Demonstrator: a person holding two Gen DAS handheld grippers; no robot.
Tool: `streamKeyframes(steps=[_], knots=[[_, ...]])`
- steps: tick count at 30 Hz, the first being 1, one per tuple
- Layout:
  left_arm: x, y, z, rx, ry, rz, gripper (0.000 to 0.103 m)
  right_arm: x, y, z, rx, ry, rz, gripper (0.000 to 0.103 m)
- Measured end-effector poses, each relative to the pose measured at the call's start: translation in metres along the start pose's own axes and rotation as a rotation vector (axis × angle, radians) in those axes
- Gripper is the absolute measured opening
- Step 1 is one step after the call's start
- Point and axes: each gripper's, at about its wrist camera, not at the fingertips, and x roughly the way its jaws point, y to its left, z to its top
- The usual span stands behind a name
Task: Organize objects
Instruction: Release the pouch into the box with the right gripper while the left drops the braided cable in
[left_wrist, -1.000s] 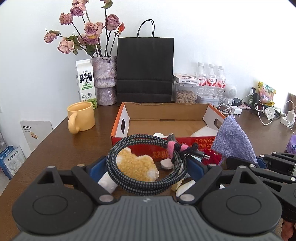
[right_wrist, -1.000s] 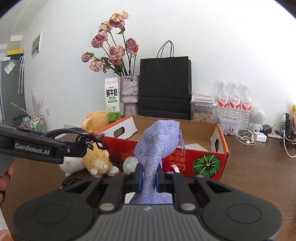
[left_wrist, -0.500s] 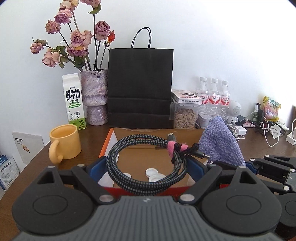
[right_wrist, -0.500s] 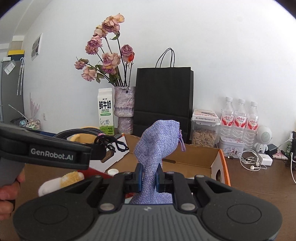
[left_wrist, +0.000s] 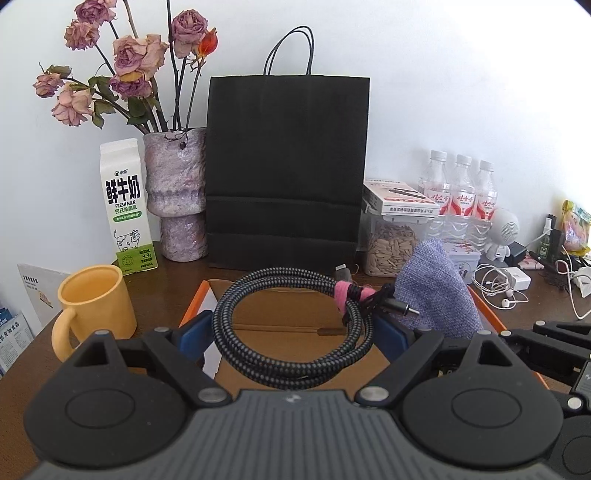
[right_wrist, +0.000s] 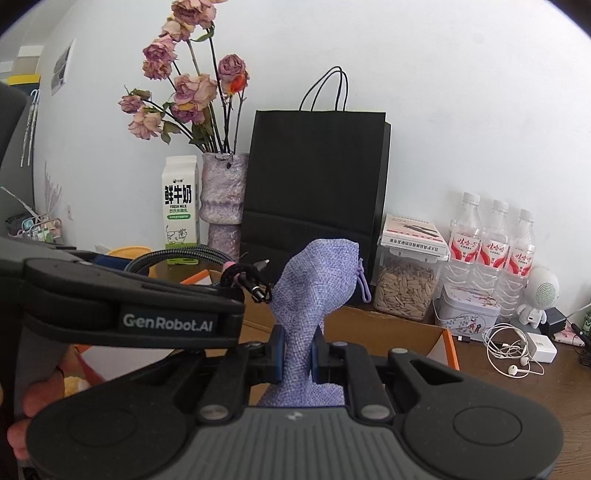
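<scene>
Two grippers hang side by side over the cardboard box (left_wrist: 295, 325), each with something in it. The left gripper (left_wrist: 291, 332) has its jaws spread wide and braced against the outside of a coiled braided cable (left_wrist: 288, 332), which sits flat between them. The right gripper (right_wrist: 297, 356) is pressed nearly together, pinching a lilac cloth pouch (right_wrist: 314, 284) by its lower part so the rest stands up above the fingers.

Both loads look to be above the open box, though I cannot see how high.

The cable worries me most. It is held only by the springiness of its loops, and a pink strap (left_wrist: 345, 291) binds one side while the plug ends (left_wrist: 400, 306) stick out towards the pouch. If the jaws slacken unevenly, the coil could tip and slide off rather than drop flat.

Those plugs are close to the pouch, and could snag its weave or drawstring (right_wrist: 364, 282) if the hands drift together.

The yellow mug (left_wrist: 96, 302) stands just beside the box on the left; a sideways swing might knock it.
</scene>
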Motion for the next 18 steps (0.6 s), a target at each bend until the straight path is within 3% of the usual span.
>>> streamKeyframes(steps=[8, 11, 12, 13, 15, 18], knots=[[0.021, 0.007, -0.007, 0.008, 0.053, 0.014, 0.091, 0.026, -0.008, -0.010, 0.030, 0.062, 0.011, 0.013], [0.022, 0.006, -0.008, 0.011, 0.066, 0.009, 0.097, 0.028, -0.006, -0.013, 0.023, 0.077, 0.004, 0.020], [0.022, 0.006, -0.008, 0.009, 0.066, 0.013, 0.103, 0.029, -0.005, -0.013, 0.018, 0.082, -0.004, 0.037], [0.022, 0.006, -0.009, 0.006, 0.066, 0.020, 0.103, 0.030, -0.004, -0.014, 0.011, 0.098, -0.015, 0.072], [0.024, 0.006, -0.008, 0.003, 0.086, 0.024, 0.103, 0.033, -0.002, -0.016, -0.008, 0.120, -0.048, 0.102], [0.026, 0.007, -0.009, -0.002, 0.098, 0.025, 0.103, 0.035, 0.002, -0.018, -0.023, 0.128, -0.055, 0.103]])
